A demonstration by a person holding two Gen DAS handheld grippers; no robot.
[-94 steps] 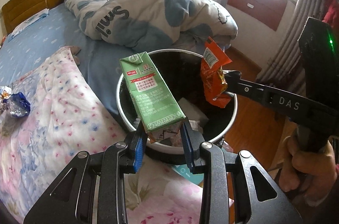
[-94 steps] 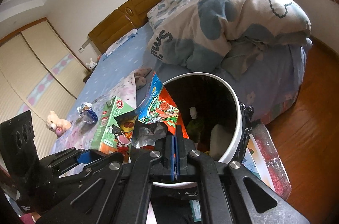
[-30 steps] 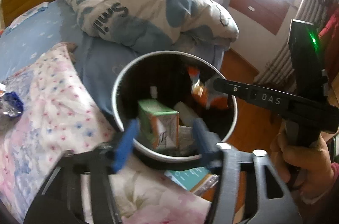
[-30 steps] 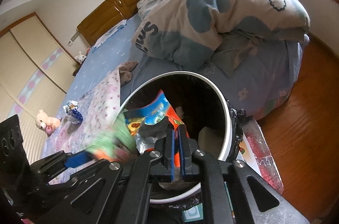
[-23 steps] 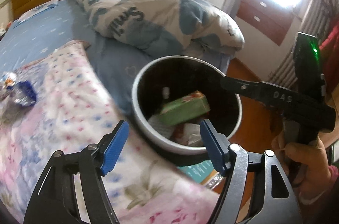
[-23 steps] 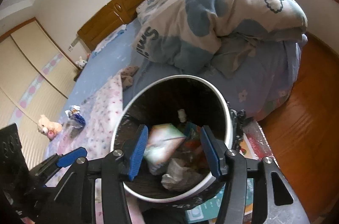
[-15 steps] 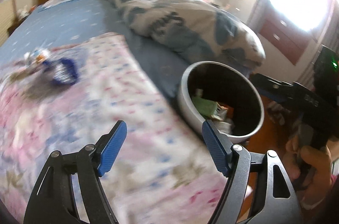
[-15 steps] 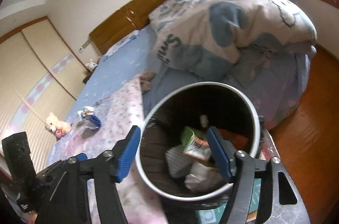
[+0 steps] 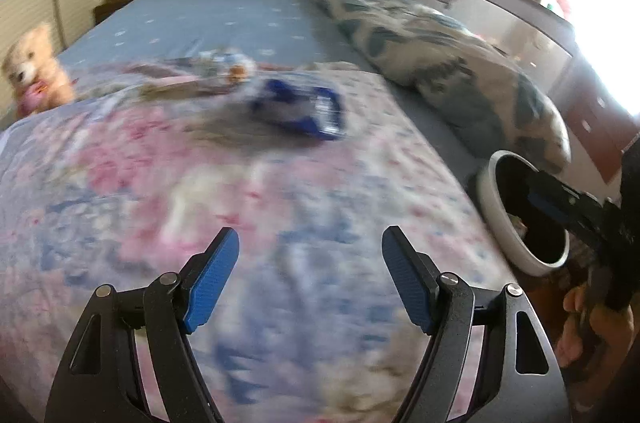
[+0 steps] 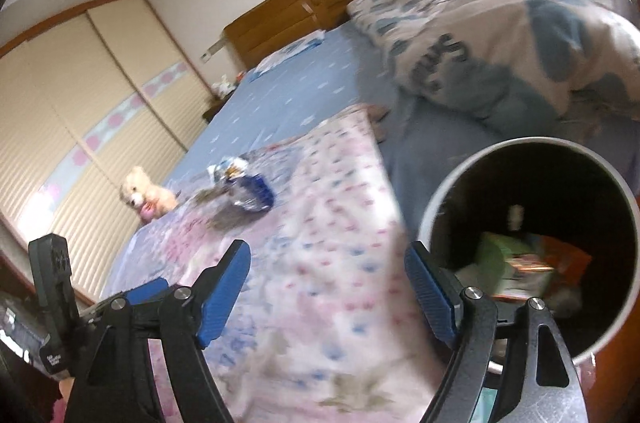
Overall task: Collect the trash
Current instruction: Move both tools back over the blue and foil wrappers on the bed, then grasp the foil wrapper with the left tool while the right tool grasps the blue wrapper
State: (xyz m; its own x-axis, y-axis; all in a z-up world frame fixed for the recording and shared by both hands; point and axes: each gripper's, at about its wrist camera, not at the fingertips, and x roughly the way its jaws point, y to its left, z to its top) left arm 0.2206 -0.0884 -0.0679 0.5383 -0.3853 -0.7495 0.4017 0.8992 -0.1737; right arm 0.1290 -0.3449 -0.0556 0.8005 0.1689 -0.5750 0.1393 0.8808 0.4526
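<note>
Left wrist view: blue wrapper (image 9: 298, 109) lies crosswise upper centre; left gripper (image 9: 310, 277) angled down, wide, empty. Right gripper (image 10: 328, 289) opening, empty.

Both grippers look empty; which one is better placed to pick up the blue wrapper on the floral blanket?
Probably left: the left gripper faces the blue wrapper head-on, while the right gripper is beside the trash bin.
</note>
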